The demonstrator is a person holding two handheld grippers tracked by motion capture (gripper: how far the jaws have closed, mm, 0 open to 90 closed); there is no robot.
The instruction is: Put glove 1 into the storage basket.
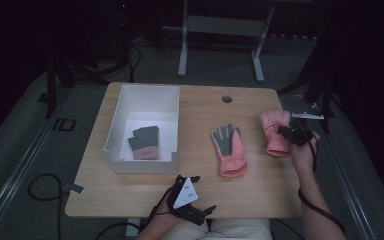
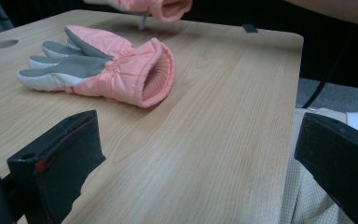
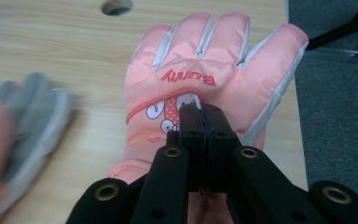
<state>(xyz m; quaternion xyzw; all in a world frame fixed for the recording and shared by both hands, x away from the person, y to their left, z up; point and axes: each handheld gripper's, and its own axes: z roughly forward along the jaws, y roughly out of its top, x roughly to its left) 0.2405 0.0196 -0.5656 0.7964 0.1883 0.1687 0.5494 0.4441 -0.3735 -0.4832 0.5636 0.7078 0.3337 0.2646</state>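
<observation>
Black jaws of the right hand-held gripper [image 3: 200, 140] stand pressed together, pinching the back fabric of a salmon-pink padded winter glove with white finger gussets [image 3: 205, 79]. Red stitched lettering across this glove's back reads "Bunny", seen upside down in the right gripper view, above a white cartoon figure with red dots partly hidden by the jaws. The glove's long axis runs away from the gripper, fingers pointing to the far tabletop edge, cuff nearest the jaws. In the high view it sits at the right side of the light wooden tabletop [image 1: 145, 192], close to the right edge.

A second pink glove with grey palm patches [image 1: 229, 147] lies palm up near the tabletop centre, fingers toward the far edge and open cuff toward the person. No writing is legible on it.

A white rectangular open box [image 1: 125, 102] stands at the left and contains a dark grey glove with a pink cuff [image 1: 144, 142].

The left hand-held gripper [image 1: 189, 196] rests at the near edge with jaws wide apart, holding nothing.
</observation>
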